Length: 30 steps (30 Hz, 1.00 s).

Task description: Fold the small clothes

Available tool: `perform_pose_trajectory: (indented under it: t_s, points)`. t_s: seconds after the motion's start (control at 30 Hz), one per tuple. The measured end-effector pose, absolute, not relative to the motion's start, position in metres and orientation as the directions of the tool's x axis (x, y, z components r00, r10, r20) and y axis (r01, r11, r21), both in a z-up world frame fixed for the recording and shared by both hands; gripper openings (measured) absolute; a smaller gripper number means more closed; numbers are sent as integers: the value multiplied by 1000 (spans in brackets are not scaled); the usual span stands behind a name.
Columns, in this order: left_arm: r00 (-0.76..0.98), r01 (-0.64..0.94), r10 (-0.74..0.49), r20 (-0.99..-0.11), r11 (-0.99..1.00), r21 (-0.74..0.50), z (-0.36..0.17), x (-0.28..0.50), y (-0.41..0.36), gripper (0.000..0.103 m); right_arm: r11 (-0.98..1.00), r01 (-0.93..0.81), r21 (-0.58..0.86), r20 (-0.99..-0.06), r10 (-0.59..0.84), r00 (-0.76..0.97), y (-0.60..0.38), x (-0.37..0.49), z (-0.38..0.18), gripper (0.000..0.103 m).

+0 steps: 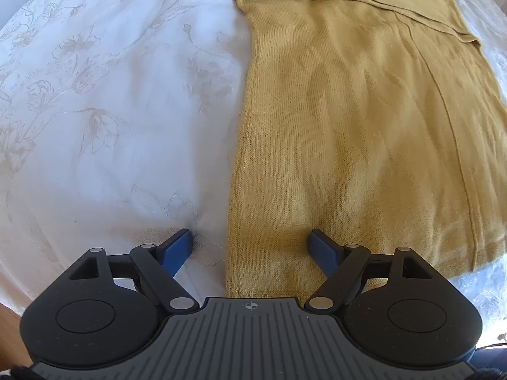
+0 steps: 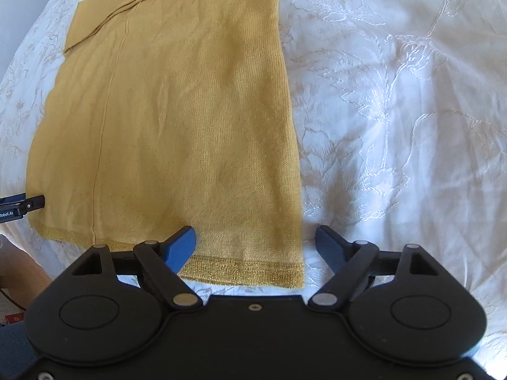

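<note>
- Mustard-yellow knit garment (image 1: 364,133) lies flat on a white bedspread (image 1: 111,110) with embroidered flowers; sleeves folded in across its far end, so it makes a long rectangle.
- Glittery gold hem band (image 2: 247,270) runs along the near edge, seen plainly from the right wrist view.
- Left tool (image 1: 250,245) points steeply down at the garment's near left corner. Jaws stand wide apart: left blue finger (image 1: 177,248) over the bare bedspread, right one over the knit. The garment's side edge passes between them; the pads do not press on it.
- Right tool (image 2: 255,245) likewise steep, at the near right corner. Jaws wide apart, nothing clamped: left blue finger (image 2: 180,247) over the cloth just above the hem band, right finger off the garment over the bedspread.
- In the right wrist view the left tool's black tip shows at the left margin, just beside the garment's opposite near corner.
- A strip of wood-coloured surface (image 1: 9,332) shows at the lower left of the left wrist view.
</note>
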<state>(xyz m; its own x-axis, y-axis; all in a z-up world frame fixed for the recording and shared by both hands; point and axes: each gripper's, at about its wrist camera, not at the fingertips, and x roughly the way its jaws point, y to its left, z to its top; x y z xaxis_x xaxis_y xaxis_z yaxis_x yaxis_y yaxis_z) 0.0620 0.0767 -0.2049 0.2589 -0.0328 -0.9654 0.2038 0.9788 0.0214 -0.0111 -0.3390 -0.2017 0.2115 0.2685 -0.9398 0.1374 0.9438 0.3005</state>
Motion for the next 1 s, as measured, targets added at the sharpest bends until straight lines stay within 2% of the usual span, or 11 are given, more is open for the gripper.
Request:
perform_pose_trajectory:
  t_s: [0.03, 0.17, 0.2, 0.23, 0.27, 0.33, 0.37, 0.4, 0.47, 0.53, 1.0]
  points:
    - [258, 202, -40, -965, 979, 14, -207, 62, 78, 80, 943, 132, 306, -938, 275, 211, -336, -10, -204, 93]
    - [261, 209, -76, -962, 978, -21, -208, 61, 82, 77, 938, 123, 325, -933, 296, 205, -331, -7, -210, 93]
    - [263, 214, -97, -960, 976, -40, -208, 61, 83, 68, 933, 123, 337, -929, 308, 207, -331, -5, -211, 91]
    - [261, 223, -131, -956, 972, -72, -207, 59, 87, 55, 931, 122, 345, -925, 316, 210, -331, -4, -211, 82]
    - [258, 231, -158, -953, 968, -98, -205, 58, 88, 50, 929, 120, 350, -923, 321, 212, -330, -2, -211, 74]
    - [257, 239, -181, -949, 964, -119, -202, 55, 89, 30, 926, 116, 359, -920, 331, 208, -330, 0, -211, 47]
    - [254, 245, -198, -947, 960, -135, -200, 54, 89, 24, 923, 112, 368, -917, 340, 208, -329, 2, -211, 38]
    - [253, 241, -205, -946, 960, -144, -198, 53, 89, 16, 918, 108, 381, -911, 354, 211, -330, 1, -209, 15]
    - [255, 226, -226, -940, 959, -170, -191, 53, 92, 8, 905, 115, 410, -898, 379, 222, -331, 0, -206, 13]
    - [262, 199, -254, -931, 958, -206, -180, 54, 96, 6, 883, 119, 453, -873, 413, 259, -332, -1, -197, 12]
    - [428, 147, -370, -825, 929, -340, -112, 111, 93, 5, 795, 115, 596, -720, 465, 516, -358, 40, -133, 12]
